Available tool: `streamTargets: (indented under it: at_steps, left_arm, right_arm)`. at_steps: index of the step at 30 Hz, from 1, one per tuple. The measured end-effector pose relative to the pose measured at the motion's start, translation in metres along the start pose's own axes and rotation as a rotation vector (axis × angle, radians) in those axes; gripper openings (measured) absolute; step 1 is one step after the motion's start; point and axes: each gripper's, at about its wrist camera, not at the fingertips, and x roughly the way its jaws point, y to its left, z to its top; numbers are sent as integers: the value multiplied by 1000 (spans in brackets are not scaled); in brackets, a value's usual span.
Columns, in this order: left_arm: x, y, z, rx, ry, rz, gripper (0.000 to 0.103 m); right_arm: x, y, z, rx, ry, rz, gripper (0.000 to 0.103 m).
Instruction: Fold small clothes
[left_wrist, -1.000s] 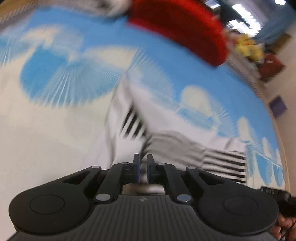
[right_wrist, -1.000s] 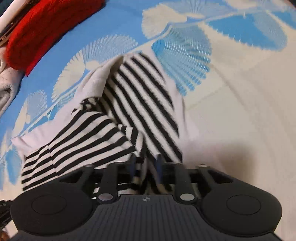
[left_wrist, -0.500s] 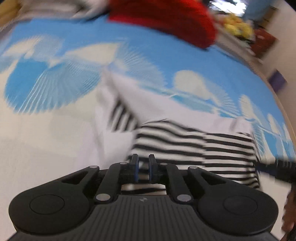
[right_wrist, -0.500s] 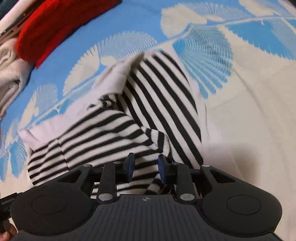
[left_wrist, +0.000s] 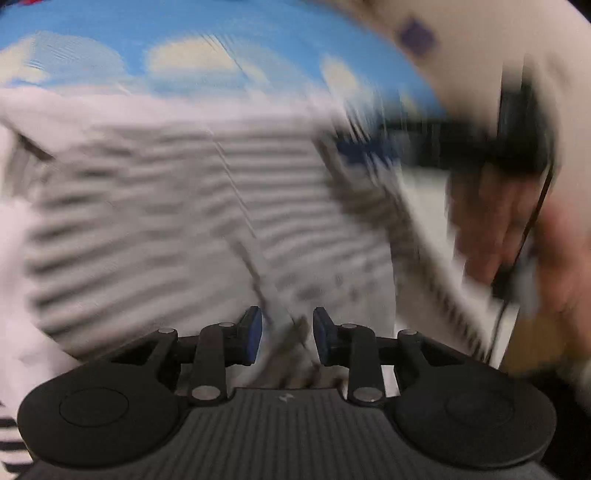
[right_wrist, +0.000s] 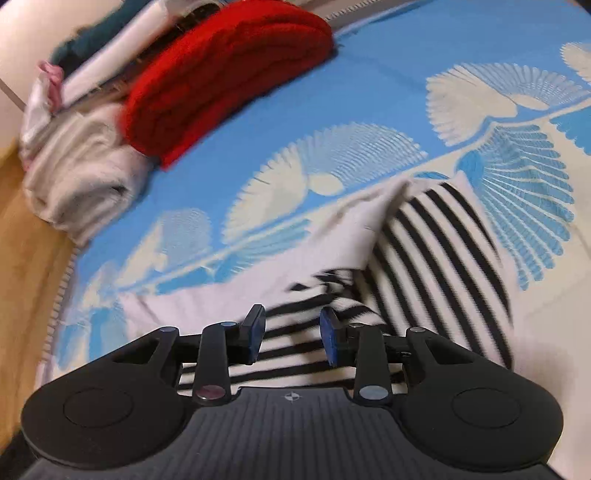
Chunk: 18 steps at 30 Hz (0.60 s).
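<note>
Two tongs are at work over the striped top (right_wrist: 436, 258), which lies crumpled on the blue and cream patterned cloth (right_wrist: 332, 110) that covers the table. My left tongs (left_wrist: 287, 334) have just been opening; their blue pads stand partly apart now, and a fold of the striped cloth runs up between them, though that view is too blurred for me to tell whether the pads touch it. My right tongs (right_wrist: 291, 334) stand about as far apart, low over a bunched fold of the top, with the stripes showing in the gap and the pads not pressing on it. In the left view my right hand (left_wrist: 517, 221) shows as a blur. Farther off a folded red knit (right_wrist: 229, 74) lies beside a pile of pale clothes (right_wrist: 74, 177).
</note>
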Motion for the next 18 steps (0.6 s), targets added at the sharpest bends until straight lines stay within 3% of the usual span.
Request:
streamTargets:
  at_steps: [2,4,5,6,7,9,12,14,17,18]
  left_arm:
    - [-20,27,10,-90,-91,53,33]
    - [-23,51,16,-159,-95,163,32]
    - [-20,61,16,-187,-56,228,29]
    - [-17,69,14,-206,-29,259,16]
    - [-19,73,14,-221,-31,257,15]
    - [-27,72,21,-223,-58,226,16]
    - [-41,59,21,-147,-81,206,17]
    - [-45,53,17,-131,-50,209,18]
    - [-36,62,1,-134,45,265,18]
    - [-31,63,-5,-124,71,283,18]
  right_arm:
    - [9,-11,-1,-8,30,-135,34]
    - [17,-19,-3,-8,54,-197,27]
    - [17,-23,-2,15,53,-186,27]
    - [16,-23,-1,29,59,-181,27]
    - [15,-21,1,30,61,-182,27]
    - [7,-20,4,49,61,-182,31]
    - [-7,-14,11,25,49,-137,32]
    - [-18,-9,12,-11,71,-88,34]
    - [-27,-4,0,-75,172,17,41]
    - [-27,-4,-6,-100,201,7,41]
